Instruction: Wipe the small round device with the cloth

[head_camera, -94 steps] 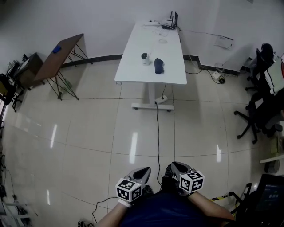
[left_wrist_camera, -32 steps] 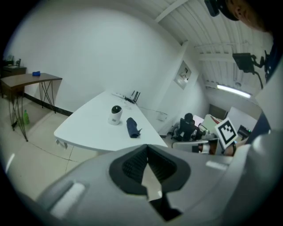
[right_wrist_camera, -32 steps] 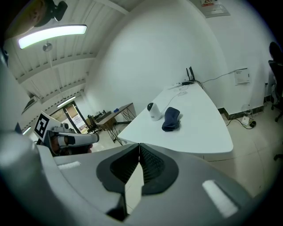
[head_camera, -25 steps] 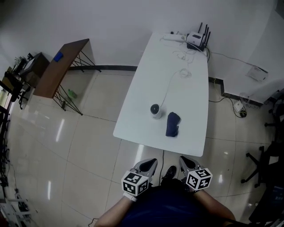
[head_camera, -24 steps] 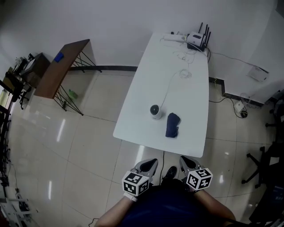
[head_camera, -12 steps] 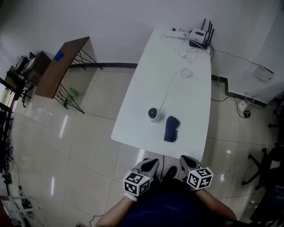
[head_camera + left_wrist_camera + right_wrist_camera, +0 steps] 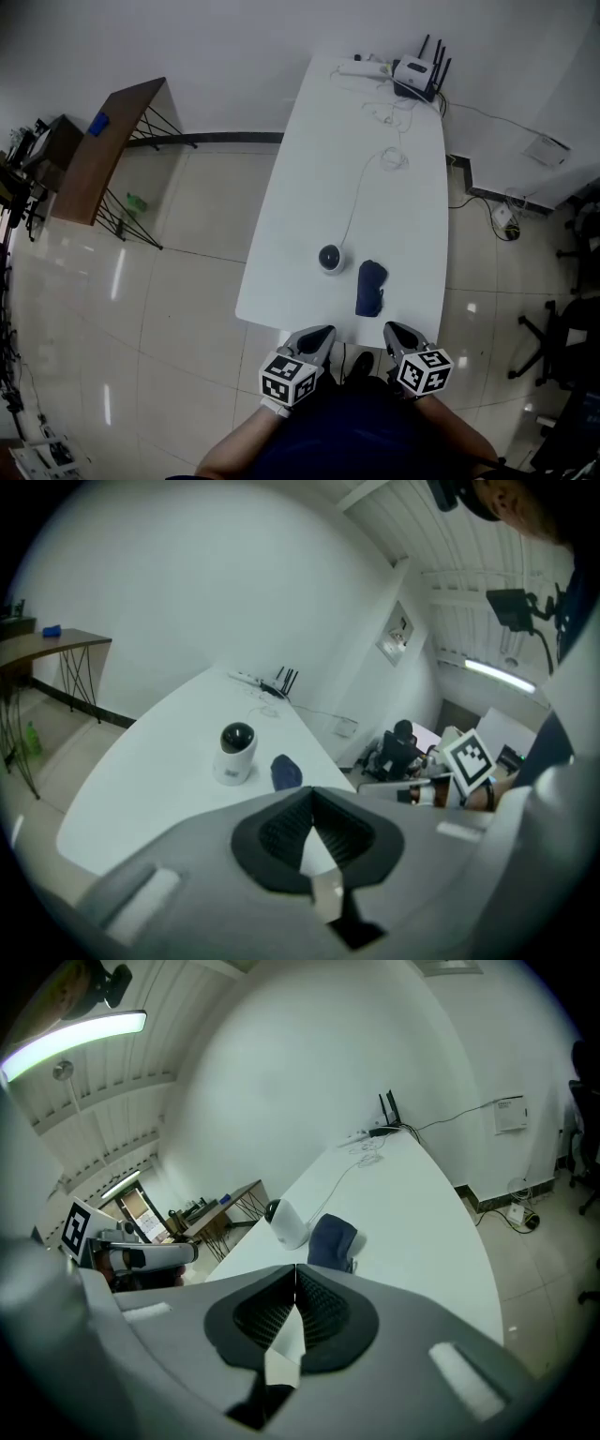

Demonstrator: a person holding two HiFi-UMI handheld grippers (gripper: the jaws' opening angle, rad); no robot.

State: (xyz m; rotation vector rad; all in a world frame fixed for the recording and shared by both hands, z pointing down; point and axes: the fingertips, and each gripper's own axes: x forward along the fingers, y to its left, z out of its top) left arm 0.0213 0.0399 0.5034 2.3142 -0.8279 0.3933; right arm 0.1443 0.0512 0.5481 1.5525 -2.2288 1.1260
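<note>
Left gripper [image 7: 317, 337], right gripper [image 7: 401, 336] are hanging closed, empty; right needs opening for cloth [image 7: 370, 287] lying 4 o'clock of device [image 7: 330, 258]

Indoor light is even and moderately bright across the white table [image 7: 412, 234], with no glare on its top. The small round device [image 7: 330, 258] throws only a faint shadow there. Left of the table, the glossy floor tiles [image 7: 187, 309] carry pale streak reflections. A ceiling strip light [image 7: 75, 1040] glows high above the table in the right gripper view. Both gripper views are fisheye: black at the corners, soft in the nearest foreground. The head view bows lines toward its edges.
</note>
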